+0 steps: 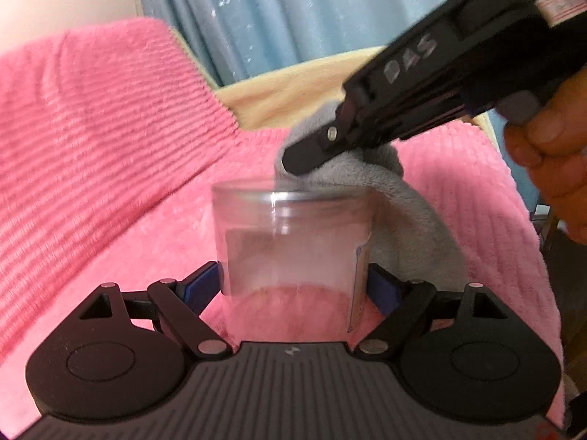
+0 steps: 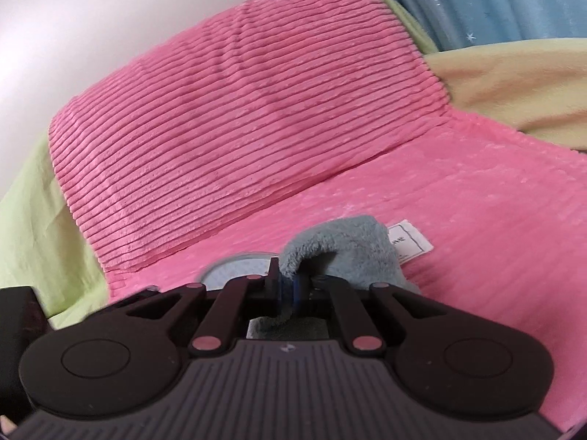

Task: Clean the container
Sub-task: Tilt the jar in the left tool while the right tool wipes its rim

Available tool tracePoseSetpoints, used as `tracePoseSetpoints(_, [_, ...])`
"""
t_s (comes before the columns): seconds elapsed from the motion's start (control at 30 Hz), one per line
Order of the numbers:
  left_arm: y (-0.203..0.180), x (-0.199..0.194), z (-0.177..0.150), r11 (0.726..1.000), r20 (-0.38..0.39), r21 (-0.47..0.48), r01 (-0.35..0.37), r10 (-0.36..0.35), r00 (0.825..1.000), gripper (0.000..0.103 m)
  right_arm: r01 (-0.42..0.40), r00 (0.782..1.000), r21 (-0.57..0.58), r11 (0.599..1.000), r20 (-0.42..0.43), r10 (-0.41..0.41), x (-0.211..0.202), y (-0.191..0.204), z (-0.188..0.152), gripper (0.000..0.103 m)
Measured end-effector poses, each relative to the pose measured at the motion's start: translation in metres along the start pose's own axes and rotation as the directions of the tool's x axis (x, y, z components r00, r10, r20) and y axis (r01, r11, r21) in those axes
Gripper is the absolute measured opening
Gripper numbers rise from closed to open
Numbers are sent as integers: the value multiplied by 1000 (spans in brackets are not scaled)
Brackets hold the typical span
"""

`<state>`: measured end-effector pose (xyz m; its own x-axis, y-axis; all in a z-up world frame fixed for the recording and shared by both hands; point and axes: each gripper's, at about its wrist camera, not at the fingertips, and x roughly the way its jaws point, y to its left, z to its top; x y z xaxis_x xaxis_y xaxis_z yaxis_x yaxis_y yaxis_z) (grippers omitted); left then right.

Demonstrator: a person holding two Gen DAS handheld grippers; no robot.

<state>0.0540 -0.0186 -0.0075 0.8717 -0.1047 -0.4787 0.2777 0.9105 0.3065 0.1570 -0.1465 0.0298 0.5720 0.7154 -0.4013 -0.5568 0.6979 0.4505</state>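
The left gripper (image 1: 295, 282) clamps the clear container (image 1: 293, 256); the right gripper (image 2: 290, 288) pinches a grey cloth (image 2: 348, 253) at its rim

The container (image 1: 293, 256) stands upright on the blanket (image 1: 458, 168) — a cushion (image 1: 91, 117) left of it, the cloth (image 1: 385, 190) draped over its right rim, a curtain (image 1: 256, 11) behind.
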Motion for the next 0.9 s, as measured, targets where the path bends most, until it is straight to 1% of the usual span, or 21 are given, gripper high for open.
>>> tracePoseSetpoints(0.1, [-6, -7, 3, 1000, 14, 21, 5, -5, 1000, 85, 28, 1000, 35, 999, -12, -28, -1, -9, -1, 4])
tracePoseSetpoints(0.2, [-10, -3, 3, 1000, 15, 28, 14, -14, 1000, 85, 103, 995, 61, 993, -21, -102, -2, -17, -2, 4])
tracePoseSetpoints(0.27, [-10, 3, 3, 1000, 22, 14, 9, -10, 1000, 85, 149, 989, 82, 986, -9, -148, -5, -23, 0, 4])
tracePoseSetpoints(0.33, [-9, 8, 3, 1000, 29, -2, 5, -5, 1000, 85, 211, 976, 79, 974, 47, -215, -15, -25, 3, 4])
tracePoseSetpoints(0.4, [-8, 13, 3, 1000, 34, -24, 4, -3, 999, 85, 287, 944, 45, 957, 154, -290, -32, -21, 8, 4])
tracePoseSetpoints(0.43, [-8, 15, 2, 1000, 35, -31, 4, -2, 999, 85, 294, 935, 30, 955, 200, -294, -39, -19, 11, 4])
tracePoseSetpoints(0.47, [-7, 16, 2, 999, 37, -37, 2, -1, 999, 85, 281, 933, 20, 959, 230, -278, -45, -17, 13, 4])
tracePoseSetpoints(0.53, [-7, 17, 1, 999, 41, -41, -2, 4, 999, 85, 228, 945, 2, 974, 242, -221, -48, -13, 13, 4])
tracePoseSetpoints(0.6, [-7, 18, 0, 999, 43, -43, -7, 9, 999, 85, 173, 966, -37, 984, 203, -163, -40, -6, 11, 4])
tracePoseSetpoints(0.7, [-6, 20, -1, 999, 47, -43, -10, 12, 999, 85, 97, 988, -87, 991, 129, -85, -22, 3, 5, 4])
tracePoseSetpoints(0.8, [-6, 19, -1, 999, 52, -34, -5, 7, 999, 85, 40, 998, -121, 992, 61, -33, -6, 11, 1, 4])
tracePoseSetpoints(0.9, [-5, 20, -2, 999, 50, -33, 1, 1, 999, 85, -17, 1000, -142, 990, 3, 18, 1, 17, -4, 5])
